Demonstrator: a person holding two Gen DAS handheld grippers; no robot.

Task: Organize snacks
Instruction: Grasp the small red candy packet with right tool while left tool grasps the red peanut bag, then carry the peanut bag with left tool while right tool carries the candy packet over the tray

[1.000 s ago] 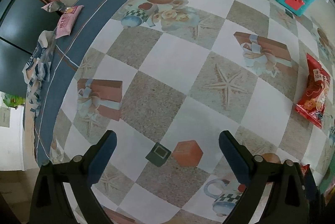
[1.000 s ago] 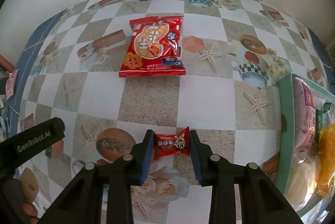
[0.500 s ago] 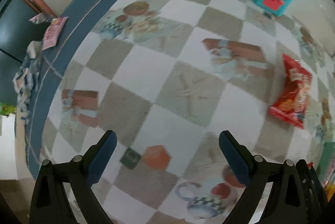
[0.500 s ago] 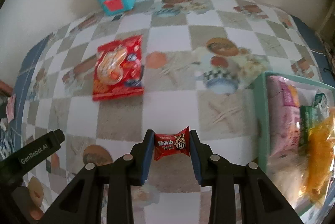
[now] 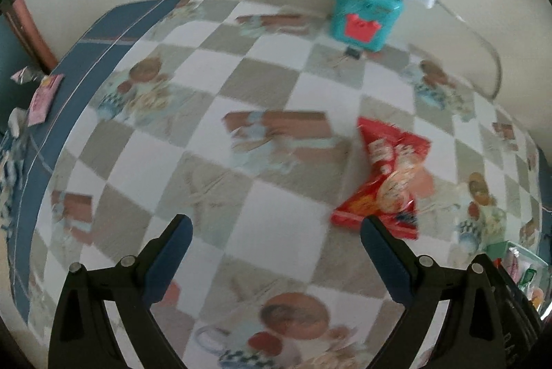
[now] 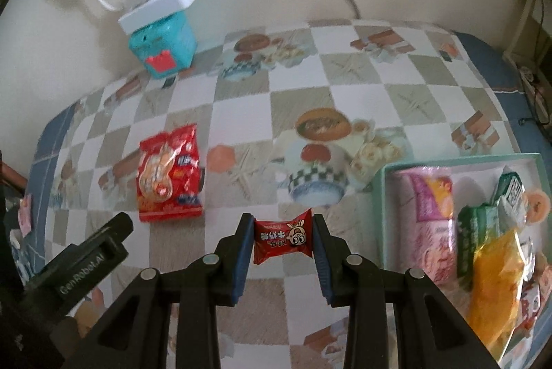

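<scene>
**Small red candy on its way to the tray**

Right tool (image 6: 282,239) is closed on a small red candy packet (image 6: 281,241), its pads pressing the two crimped ends, so the packet's long axis runs straight across from pad to pad with its printed face toward the camera. The packet hangs above the table (image 6: 241,113), left of the green tray (image 6: 379,175) that already holds a pink bag, green packets and a yellow bag. To finish this step well, the right tool should carry the candy over the tray's near wall, find a bare patch beside the pink bag, lower it and only then release. Left tool (image 5: 276,238) stands wide open and empty, with the big red snack bag (image 5: 383,175) far left of the tray, just past one fingertip.
</scene>
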